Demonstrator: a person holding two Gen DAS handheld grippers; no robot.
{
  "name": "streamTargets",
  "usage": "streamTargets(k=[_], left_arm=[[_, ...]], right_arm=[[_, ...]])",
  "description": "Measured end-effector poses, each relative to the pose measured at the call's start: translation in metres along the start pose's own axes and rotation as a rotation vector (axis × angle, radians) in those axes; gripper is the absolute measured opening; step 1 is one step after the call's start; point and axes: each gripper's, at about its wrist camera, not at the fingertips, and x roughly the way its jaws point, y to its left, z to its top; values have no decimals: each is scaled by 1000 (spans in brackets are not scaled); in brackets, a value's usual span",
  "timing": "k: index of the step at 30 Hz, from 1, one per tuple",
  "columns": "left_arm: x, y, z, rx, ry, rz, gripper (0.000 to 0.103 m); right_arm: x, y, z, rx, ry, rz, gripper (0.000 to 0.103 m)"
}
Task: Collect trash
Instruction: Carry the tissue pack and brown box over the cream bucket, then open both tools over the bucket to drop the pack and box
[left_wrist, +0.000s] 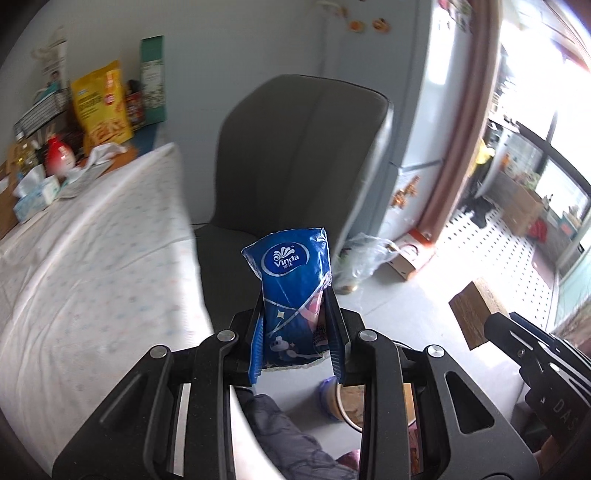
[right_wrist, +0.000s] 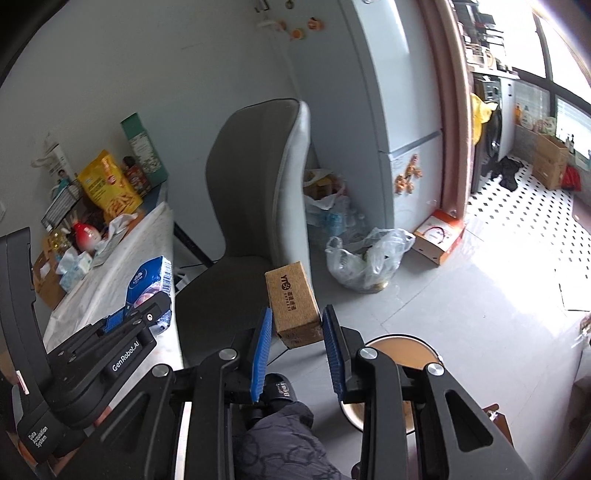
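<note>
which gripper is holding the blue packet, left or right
The left gripper: its fingers are shut on the blue tissue packet. The right gripper holds a brown cardboard box instead.

Pale blue-grey wall (right_wrist: 166, 74) at the back, a grey upholstered chair (right_wrist: 255, 177) right in front of it. Left of the chair, a table under a white patterned cloth (left_wrist: 92, 240), its far end crowded with packets and bottles. A white fridge (right_wrist: 402, 110) stands right of the chair, magnets on its door. Grey floor (right_wrist: 461, 302) below. Past the pink door frame (right_wrist: 452, 110), a dotted white tile floor (right_wrist: 517, 206) and big windows (left_wrist: 569, 122) pouring in hard daylight.
</note>
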Motion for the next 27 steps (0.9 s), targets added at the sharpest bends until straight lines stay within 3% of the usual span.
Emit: streamTargets(k=[12,14,16,27], left_arm=[[28,-48,4,68,42,-35,29],[31,-50,3,72,48,-33,29],[34,-52,3,78,52,-32,29],[41,-73,1,121,72,-61,29]], right_arm=[[15,-49,7,73,10,-49,29],[19,-53,6,86,13,-61,30],[21,-56,6,96,15,-63,46],[13,-88,1,146,5,-90,47]])
